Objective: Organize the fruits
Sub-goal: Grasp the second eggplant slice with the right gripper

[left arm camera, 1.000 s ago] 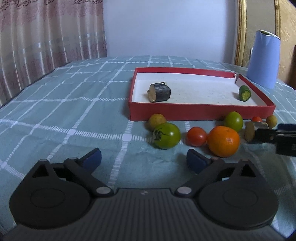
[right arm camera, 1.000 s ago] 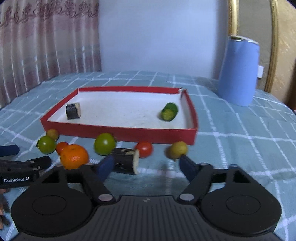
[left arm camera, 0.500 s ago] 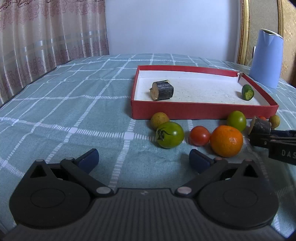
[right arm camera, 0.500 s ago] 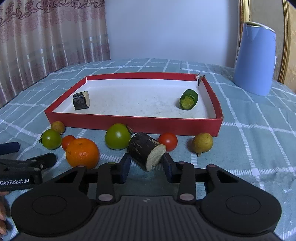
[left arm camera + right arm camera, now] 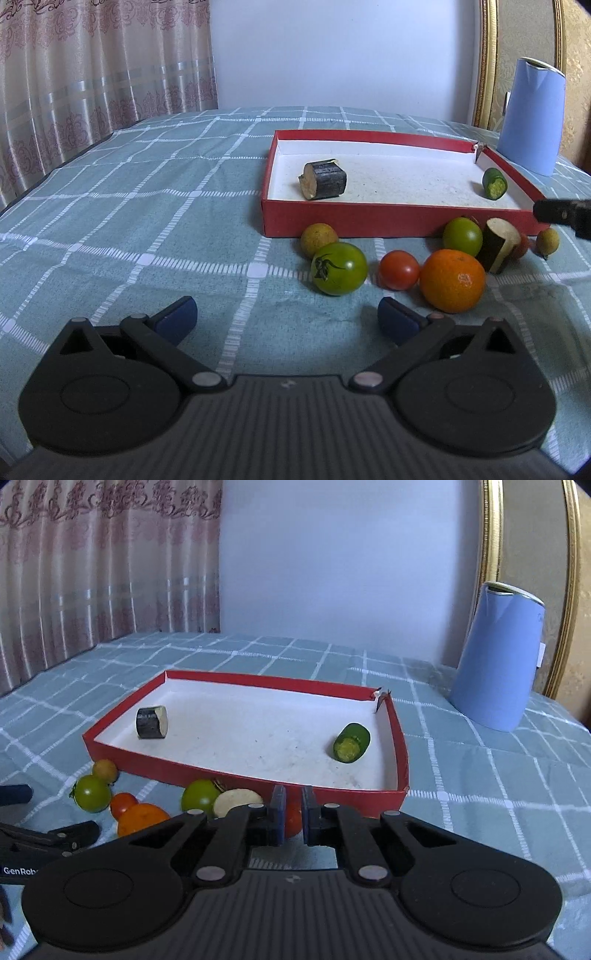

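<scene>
A red tray (image 5: 369, 221) (image 5: 258, 681) holds a dark eggplant piece (image 5: 325, 179) and a cucumber piece (image 5: 495, 183). In front of it on the cloth lie an orange (image 5: 452, 280), two green tomatoes (image 5: 339, 268) (image 5: 461, 236), a red tomato (image 5: 399, 269) and small yellow fruits (image 5: 318, 240). A second eggplant piece (image 5: 498, 243) (image 5: 236, 801) lies tilted by the tray's front wall. My right gripper (image 5: 293, 810) is shut just right of it, above the cloth, with nothing between the pads. My left gripper (image 5: 288, 321) is open and empty, short of the fruits.
A tall blue jug (image 5: 532, 116) (image 5: 495, 657) stands beyond the tray's far right corner. A checked teal cloth covers the table. Curtains hang at the left and a gold frame stands at the right. Another red tomato (image 5: 293, 821) shows behind the right pads.
The right jaws closed around the loose eggplant piece, then shut fully. The piece is no longer between them and lies to their left. The right gripper rose slightly; the left stayed put.
</scene>
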Tool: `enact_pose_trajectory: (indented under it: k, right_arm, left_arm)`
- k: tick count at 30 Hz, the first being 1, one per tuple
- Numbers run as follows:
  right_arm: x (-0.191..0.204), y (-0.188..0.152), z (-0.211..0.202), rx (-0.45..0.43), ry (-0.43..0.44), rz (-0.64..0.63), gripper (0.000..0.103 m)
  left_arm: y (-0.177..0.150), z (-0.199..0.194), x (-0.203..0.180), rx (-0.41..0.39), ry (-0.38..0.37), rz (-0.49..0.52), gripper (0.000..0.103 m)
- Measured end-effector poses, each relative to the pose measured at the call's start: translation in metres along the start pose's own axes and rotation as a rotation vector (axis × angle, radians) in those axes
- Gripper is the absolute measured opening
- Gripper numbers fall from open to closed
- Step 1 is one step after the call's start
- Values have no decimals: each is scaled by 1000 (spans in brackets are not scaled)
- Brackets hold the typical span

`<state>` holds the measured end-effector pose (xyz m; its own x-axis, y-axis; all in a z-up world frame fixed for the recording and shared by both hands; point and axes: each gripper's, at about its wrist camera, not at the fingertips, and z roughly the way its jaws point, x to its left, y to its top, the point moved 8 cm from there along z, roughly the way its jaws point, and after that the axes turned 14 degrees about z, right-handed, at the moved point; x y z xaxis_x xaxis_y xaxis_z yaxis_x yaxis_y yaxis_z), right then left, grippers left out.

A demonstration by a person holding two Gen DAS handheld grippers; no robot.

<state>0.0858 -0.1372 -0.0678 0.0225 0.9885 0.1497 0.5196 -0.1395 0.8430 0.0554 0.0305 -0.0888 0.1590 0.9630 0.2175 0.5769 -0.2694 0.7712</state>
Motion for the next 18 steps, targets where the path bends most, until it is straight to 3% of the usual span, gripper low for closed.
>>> enact_pose_trajectory:
  k: [3, 7, 10, 14, 16, 17, 18]
  right_arm:
    - [1, 5, 2, -17, -23, -32, 8]
    - [2, -4, 1, 22, 58, 22, 8]
    - [11, -16, 6, 45, 6, -73, 16]
    - [13, -14, 3, 38, 22, -51, 22]
    - [12, -14, -2, 30, 41, -25, 47]
    - [11, -15, -4, 16, 43, -23, 75]
    - [11, -15, -6, -3, 42, -29, 86]
  left_arm:
    - [0, 0, 0, 0, -2, -1, 103]
    - [0, 0, 0, -1, -2, -1, 103]
    - [0, 0, 0, -1, -3, -1, 103]
    - [-1, 1, 0, -2, -6, -2, 103]
    - [-1, 1, 0, -1, -5, -2, 103]
    - [-1, 1, 0, -2, -5, -3, 103]
    - [-1, 1, 0, -2, -6, -4, 103]
